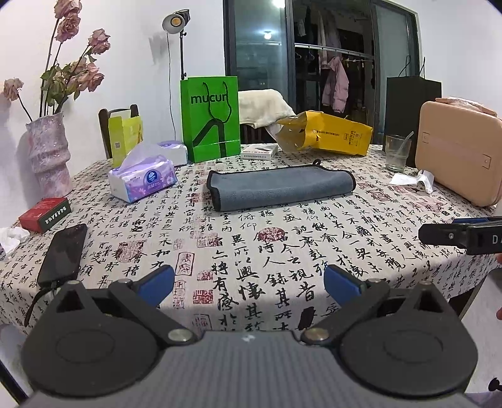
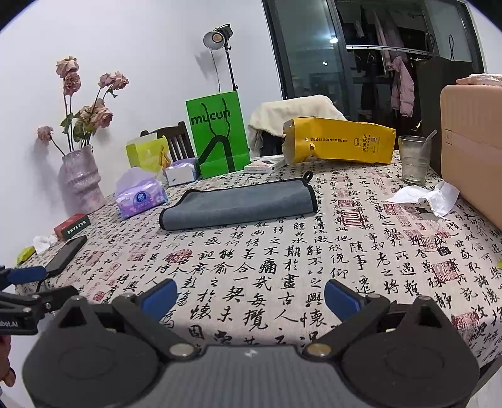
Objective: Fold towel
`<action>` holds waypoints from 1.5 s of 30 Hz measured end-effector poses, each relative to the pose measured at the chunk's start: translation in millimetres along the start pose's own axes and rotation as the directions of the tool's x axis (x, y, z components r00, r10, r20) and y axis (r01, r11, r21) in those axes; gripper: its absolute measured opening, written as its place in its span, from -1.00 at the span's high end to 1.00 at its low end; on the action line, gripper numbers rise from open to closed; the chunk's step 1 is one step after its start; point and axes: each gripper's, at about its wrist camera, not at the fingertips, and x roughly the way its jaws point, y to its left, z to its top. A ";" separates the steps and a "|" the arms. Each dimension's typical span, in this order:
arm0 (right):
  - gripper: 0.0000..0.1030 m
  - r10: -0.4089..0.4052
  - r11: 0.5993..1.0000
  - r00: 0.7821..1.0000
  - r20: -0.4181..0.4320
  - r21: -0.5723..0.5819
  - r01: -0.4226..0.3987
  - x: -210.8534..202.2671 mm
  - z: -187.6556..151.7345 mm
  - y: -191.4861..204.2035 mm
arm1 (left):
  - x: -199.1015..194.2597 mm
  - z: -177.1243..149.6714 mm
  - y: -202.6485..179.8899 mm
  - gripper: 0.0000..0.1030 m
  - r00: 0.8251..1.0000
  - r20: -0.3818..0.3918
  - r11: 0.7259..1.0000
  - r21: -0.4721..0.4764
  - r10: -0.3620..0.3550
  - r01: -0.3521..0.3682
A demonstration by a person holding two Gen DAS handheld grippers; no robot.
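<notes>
The grey towel (image 1: 279, 188) lay already folded over near the bench's (image 1: 282, 251) far side, soft and light, best pinched at its black-bound edge. The left gripper (image 1: 249, 279) and right gripper (image 2: 251, 295) hovered well short, jaws released.

Grey towel (image 1: 279, 188), black-edged, folded flat, mid-table

A white wall (image 1: 125, 37), a lit studio lamp (image 1: 175, 21) and dark glass doors (image 1: 260, 47) stand behind the table (image 1: 282, 238).
</notes>
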 end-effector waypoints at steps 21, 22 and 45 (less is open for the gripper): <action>-1.00 0.014 1.000 0.998 0.064 -0.020 -0.013 -47.1 -18.8 23.5 | -36.7 -16.8 -3.4 -1.00 0.999 0.049 1.000 -0.011 -0.002 0.003; -1.00 0.017 1.000 0.998 0.060 -0.024 -0.016 -47.9 -20.8 25.2 | -38.2 -18.2 -3.9 -1.00 0.999 0.047 1.000 -0.010 -0.003 0.003; -1.00 0.032 0.994 0.997 0.070 -0.109 -0.025 -75.3 -51.9 54.1 | -57.5 -46.6 -9.5 -1.00 0.998 0.062 0.997 -0.072 -0.019 0.024</action>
